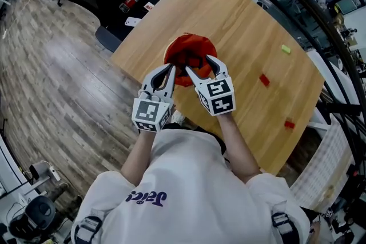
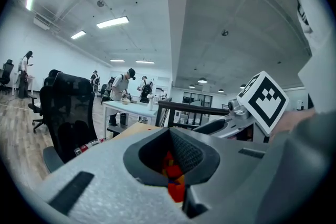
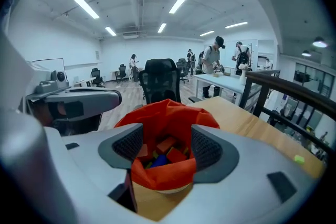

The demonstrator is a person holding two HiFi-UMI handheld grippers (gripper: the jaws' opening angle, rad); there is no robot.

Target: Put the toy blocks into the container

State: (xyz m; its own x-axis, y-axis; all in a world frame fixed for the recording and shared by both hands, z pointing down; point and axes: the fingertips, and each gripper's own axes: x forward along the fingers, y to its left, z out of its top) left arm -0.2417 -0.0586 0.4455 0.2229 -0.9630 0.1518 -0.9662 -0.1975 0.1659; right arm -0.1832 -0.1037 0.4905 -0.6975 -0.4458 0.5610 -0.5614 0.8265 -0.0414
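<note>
In the head view, one soft orange-red container sits near the edge of the wooden desk, with the left gripper and right gripper both at its near rim. Three loose blocks lie well apart from it: one yellow-green block and two red blocks. The left gripper view shows its jaws together at the tips, with red and orange pieces visible through the hollow between the pads. The right gripper view shows its jaws apart either side of the container's crumpled fabric rim, with red, blue and yellow blocks piled inside.
</note>
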